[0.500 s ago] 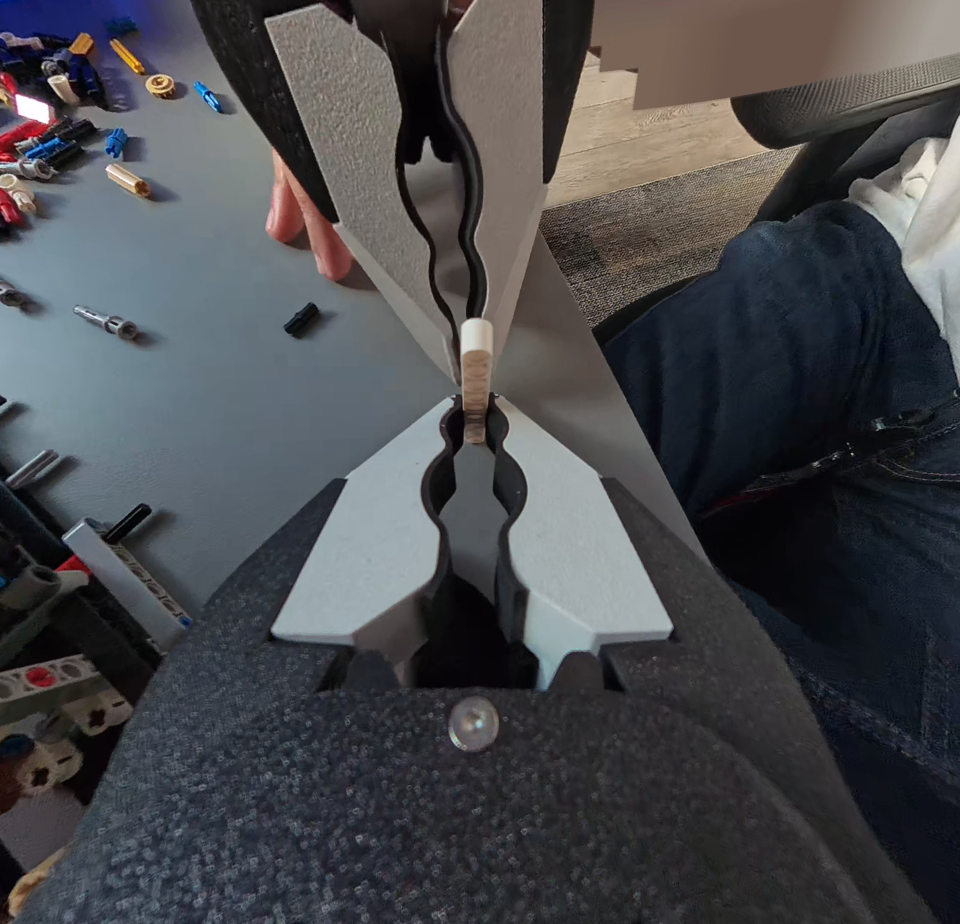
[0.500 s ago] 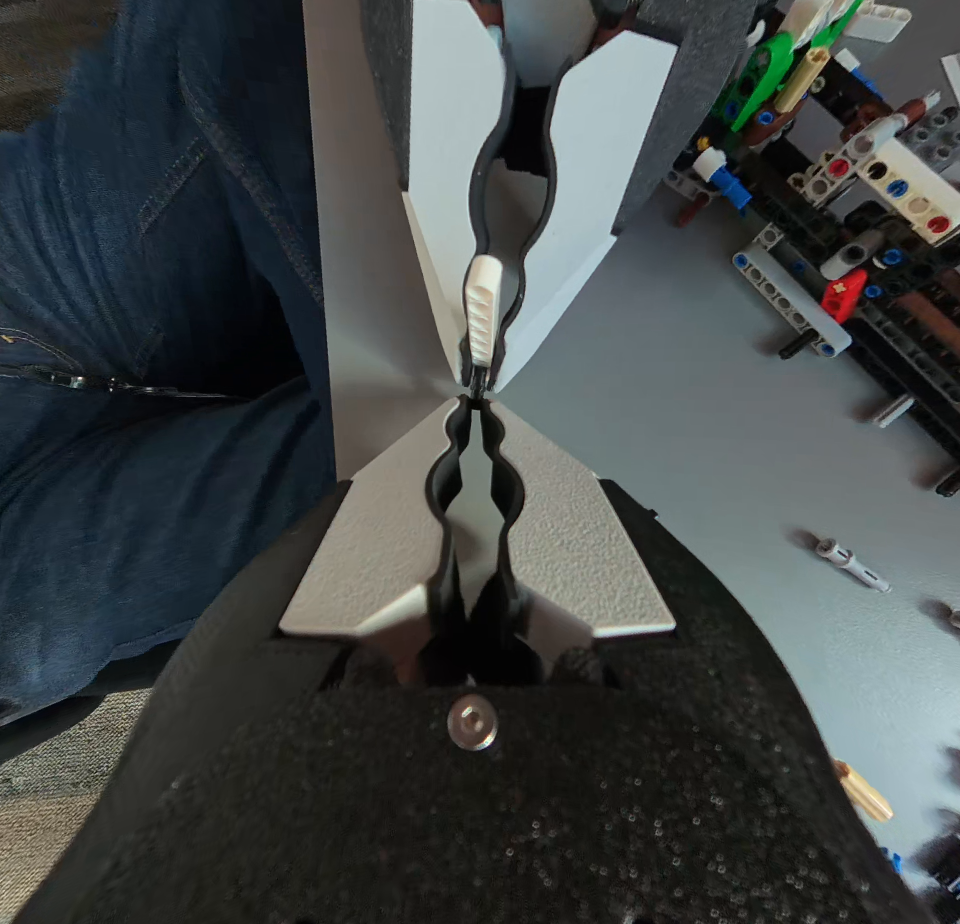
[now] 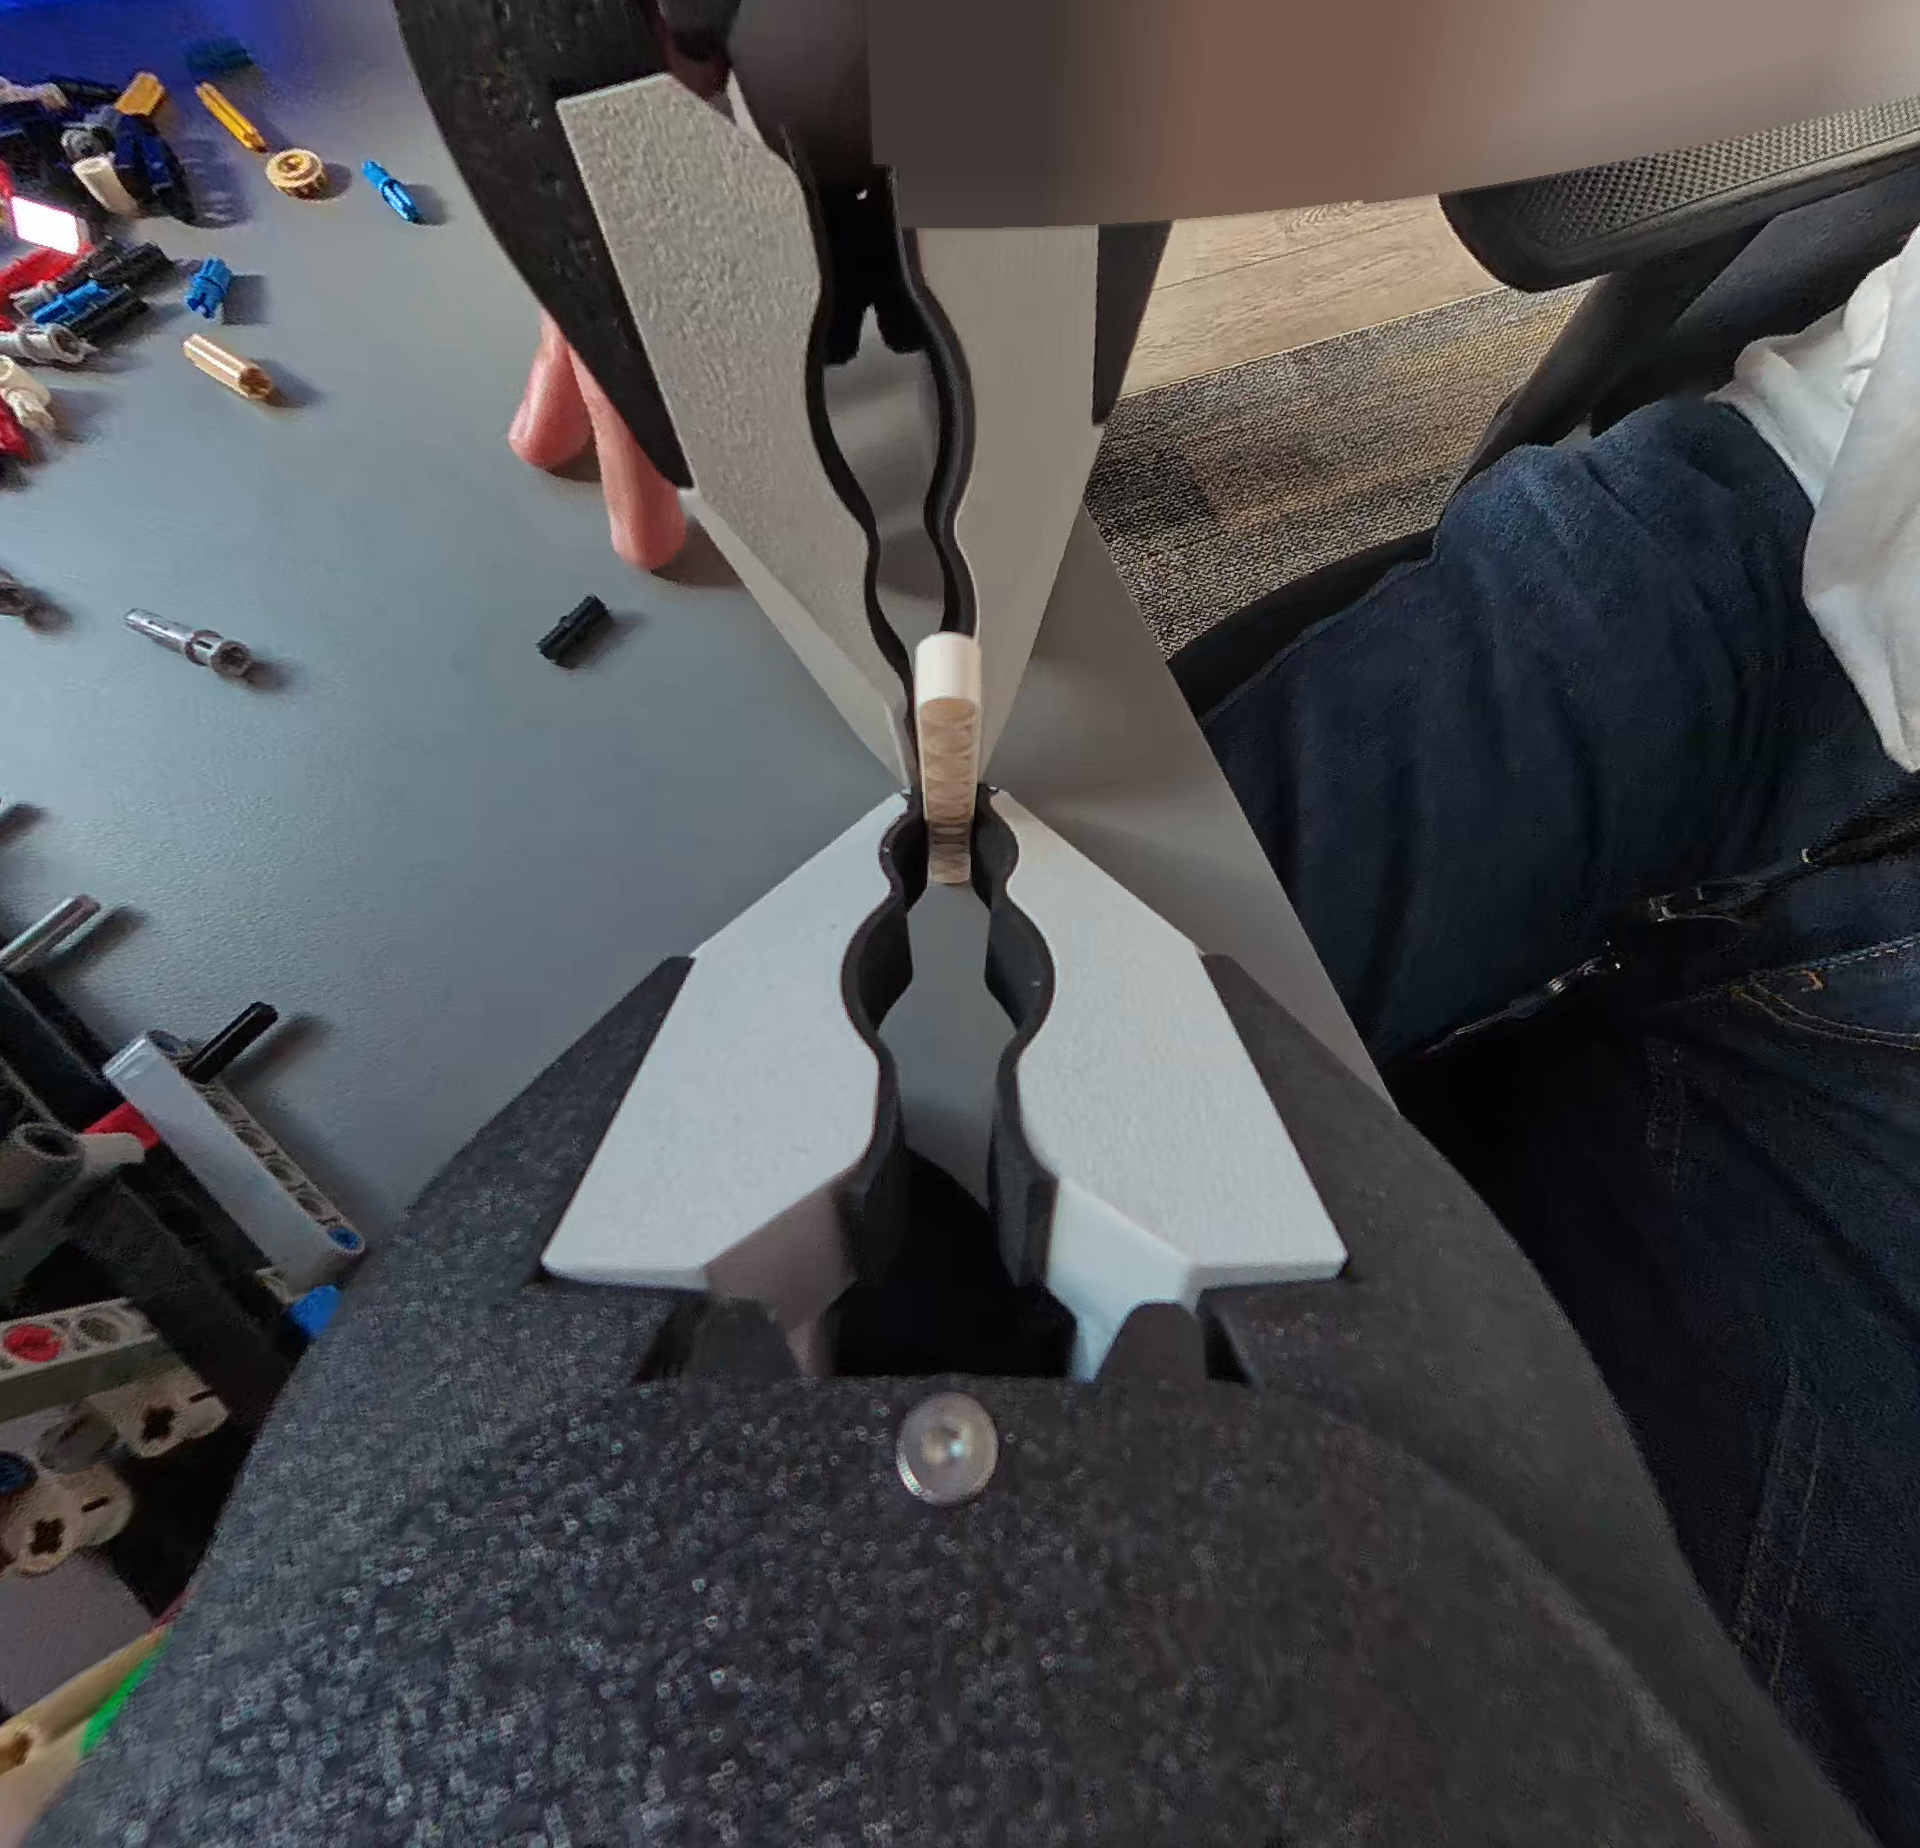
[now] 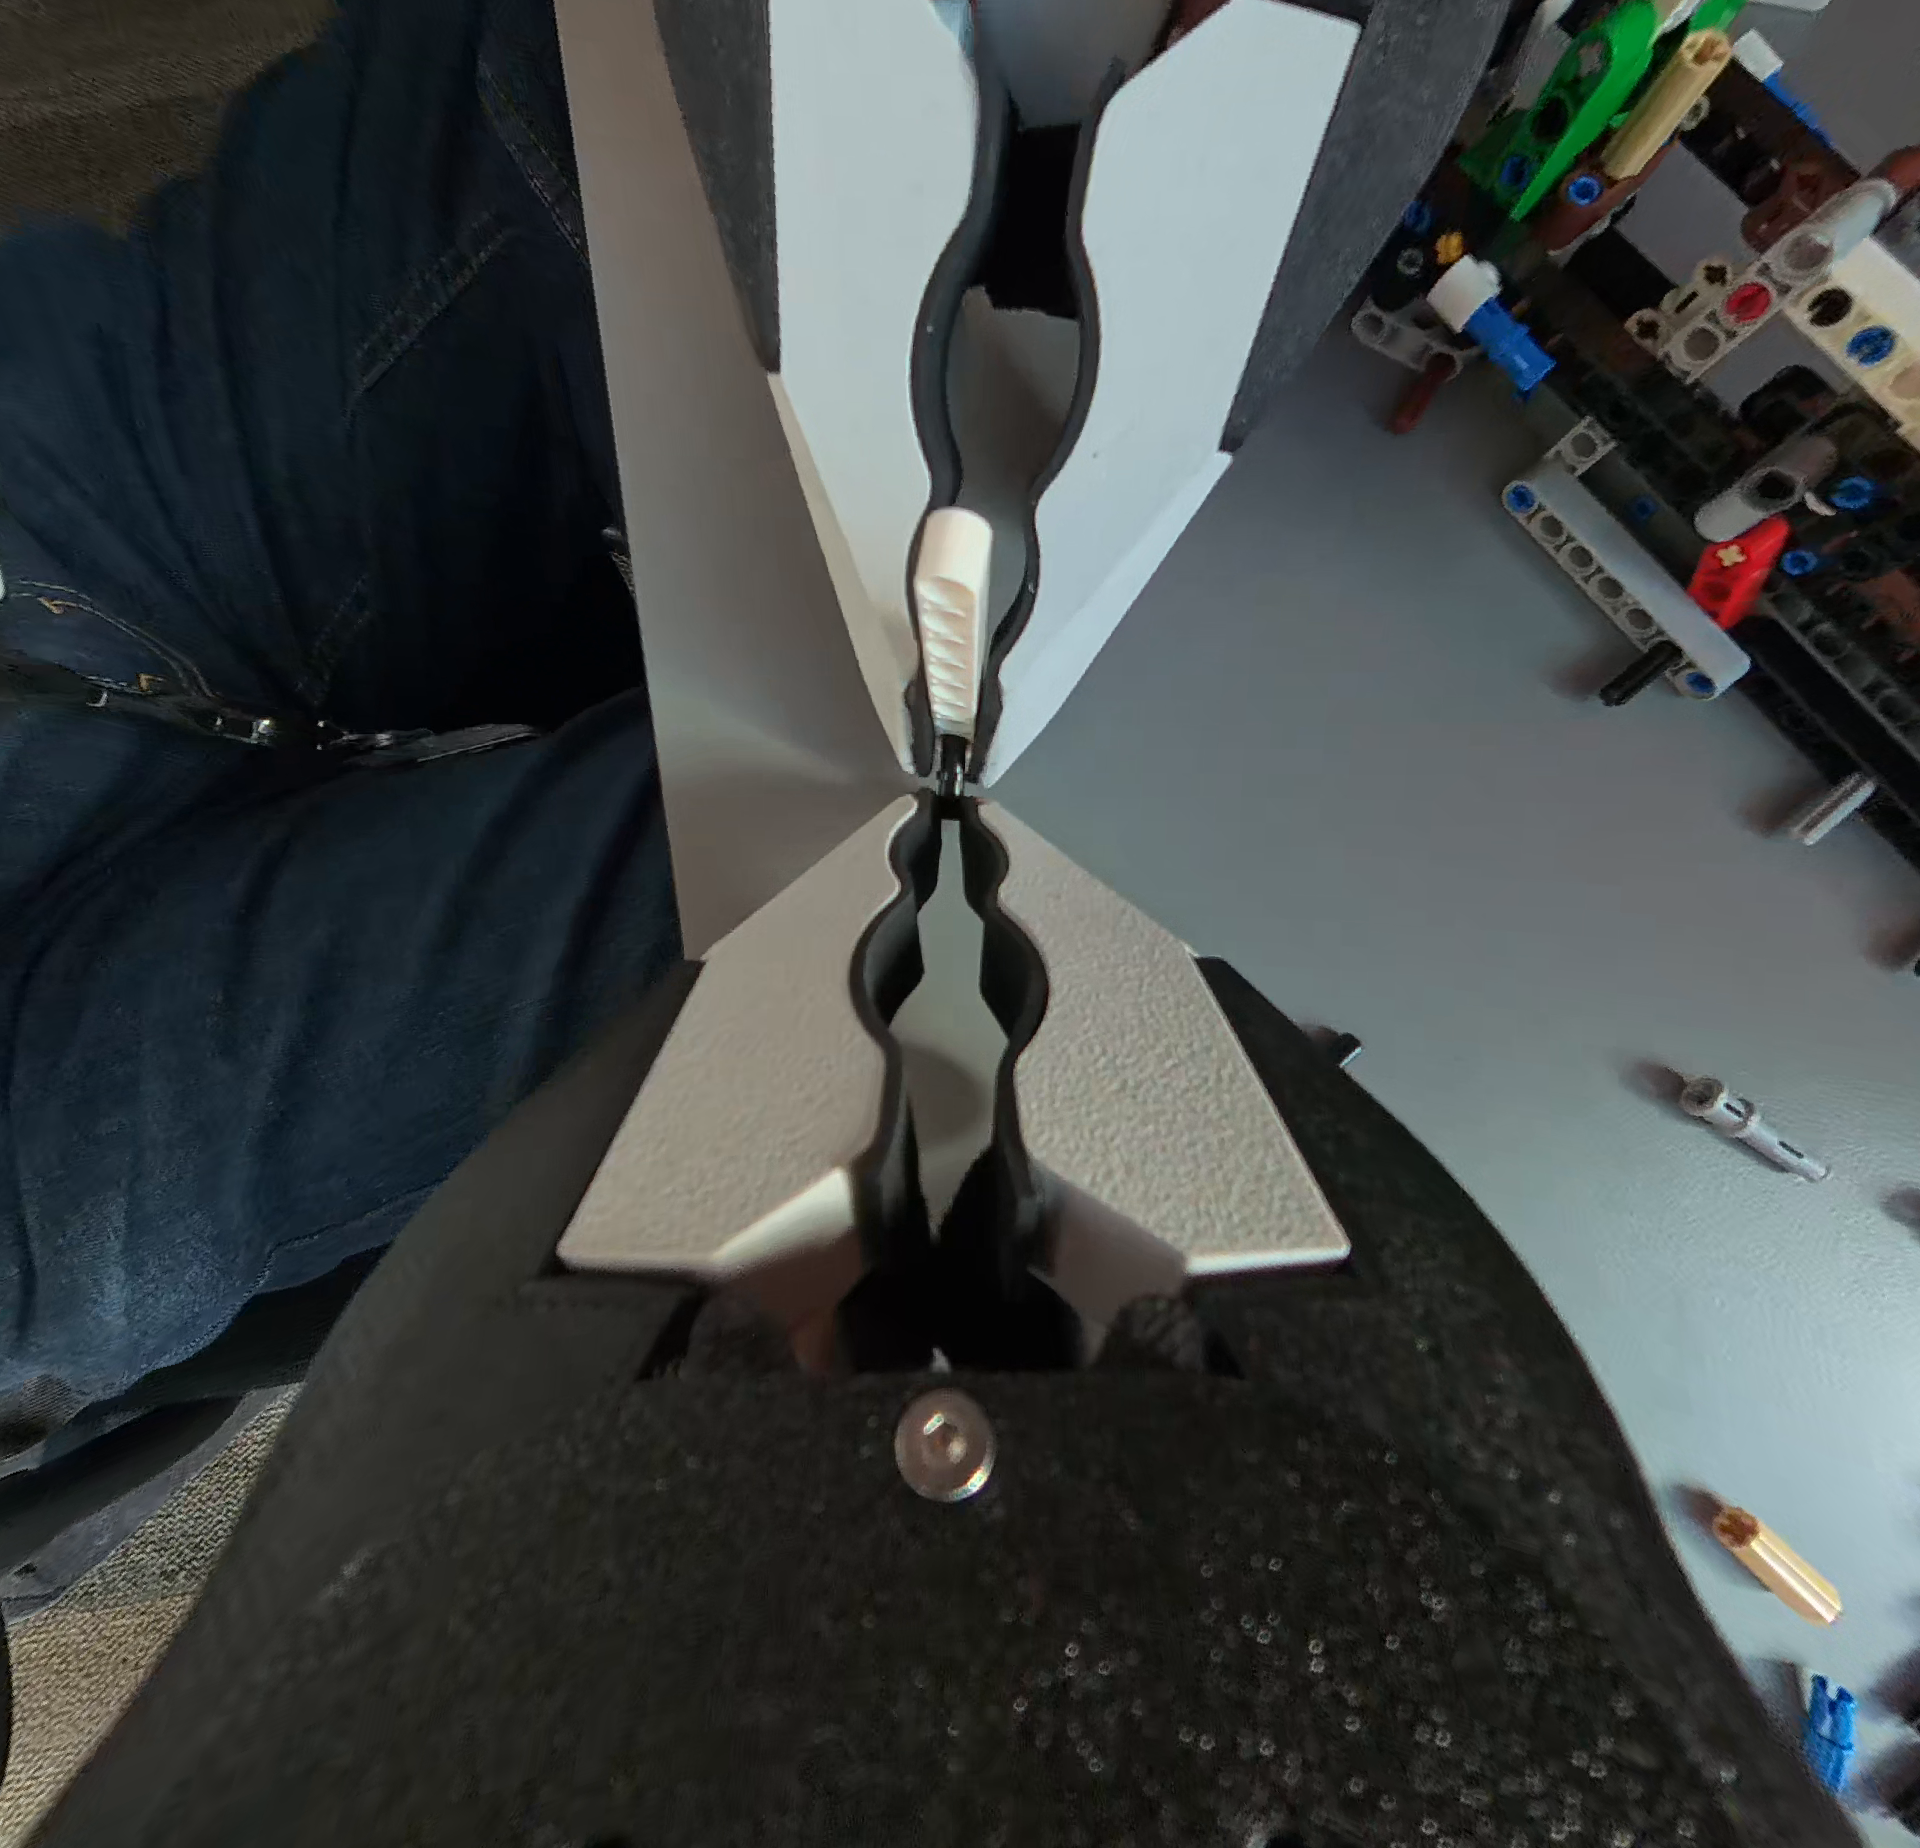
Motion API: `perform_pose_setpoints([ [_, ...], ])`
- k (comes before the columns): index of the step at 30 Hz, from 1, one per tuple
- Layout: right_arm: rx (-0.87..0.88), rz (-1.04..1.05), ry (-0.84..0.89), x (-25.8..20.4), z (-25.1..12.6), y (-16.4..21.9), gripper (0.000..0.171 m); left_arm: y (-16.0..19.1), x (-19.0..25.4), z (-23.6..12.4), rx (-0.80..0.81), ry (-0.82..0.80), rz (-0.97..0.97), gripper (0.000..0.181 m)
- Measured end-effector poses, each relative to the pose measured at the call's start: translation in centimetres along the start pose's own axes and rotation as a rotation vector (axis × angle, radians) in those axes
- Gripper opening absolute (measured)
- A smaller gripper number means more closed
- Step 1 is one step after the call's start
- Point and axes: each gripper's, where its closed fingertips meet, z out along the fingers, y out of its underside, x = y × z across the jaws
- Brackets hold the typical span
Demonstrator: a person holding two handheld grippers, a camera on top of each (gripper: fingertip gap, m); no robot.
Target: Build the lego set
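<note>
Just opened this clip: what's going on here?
A seated person holds two grippers tip to tip over the grey table. The left gripper is shut on a small white ribbed lego piece. The right gripper pinches a thin black part at that piece's end. A half-built lego model and loose pins lie around.

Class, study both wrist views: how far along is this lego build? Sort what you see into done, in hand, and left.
Done: a partly built model of beams and pins stands on the grey table.
In hand: the left tongs grip a white ridged piece; the right tongs pinch a small black part at its end, tip to tip.
Left: loose pins and a tan connector lie unused.
</note>
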Motion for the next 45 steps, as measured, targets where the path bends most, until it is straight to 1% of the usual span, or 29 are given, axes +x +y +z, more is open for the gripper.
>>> perform_pose_setpoints([
  [1,0.001,-0.004,0.01,0.0,0.1,0.0,0.003,0.0,0.0,0.0,0.0,0.009,-0.009,0.007],
  [5,0.061,-0.084,0.085,0.1,0.1,-0.1,0.004,0.1,0.1,-0.1,-0.002,-0.001,-0.001,0.007],
  [8,0.073,-0.104,0.156,0.2,0.3,-0.1,0.004,0.2,0.0,0.0,-0.004,-0.02,0.017,0.007],
  [10,0.098,-0.098,0.174,0.2,0.3,-0.2,0.003,0.2,0.0,0.0,-0.005,-0.034,0.029,0.007],
  [13,0.125,-0.058,0.14,0.1,0.0,-0.3,0.002,0.2,0.0,0.0,-0.006,-0.027,0.02,0.007],
  [17,0.117,-0.037,0.13,0.0,0.0,-0.2,0.002,0.2,0.0,0.0,-0.007,-0.022,0.014,0.007],
  [21,0.187,0.009,0.1,-0.1,-0.5,-0.6,0.002,0.2,0.0,0.0,-0.007,-0.022,0.015,0.007],
  [23,0.174,-0.004,0.109,-0.1,-0.4,-0.5,0.002,0.2,0.0,0.0,-0.008,-0.02,0.015,0.007],
  [30,0.211,0.008,0.11,-0.1,-0.6,-0.7,0.002,0.2,0.0,0.0,-0.01,-0.022,0.018,0.007],
  [34,0.206,0.015,0.122,0.0,-0.4,-0.7,0.002,0.3,0.1,0.0,-0.012,-0.014,0.007,0.007],
  [37,0.15,-0.023,0.156,0.0,0.3,-0.3,0.002,0.3,0.1,0.0,-0.012,-0.017,0.012,0.007],
  [40,0.171,0.003,0.135,-0.1,0.0,-0.4,0.002,0.3,0.1,0.0,-0.012,-0.023,0.02,0.007],
  [45,0.174,-0.007,0.127,-0.1,0.0,-0.4,0.002,0.6,0.5,-0.1,-0.028,0.051,-0.026,0.008],
])
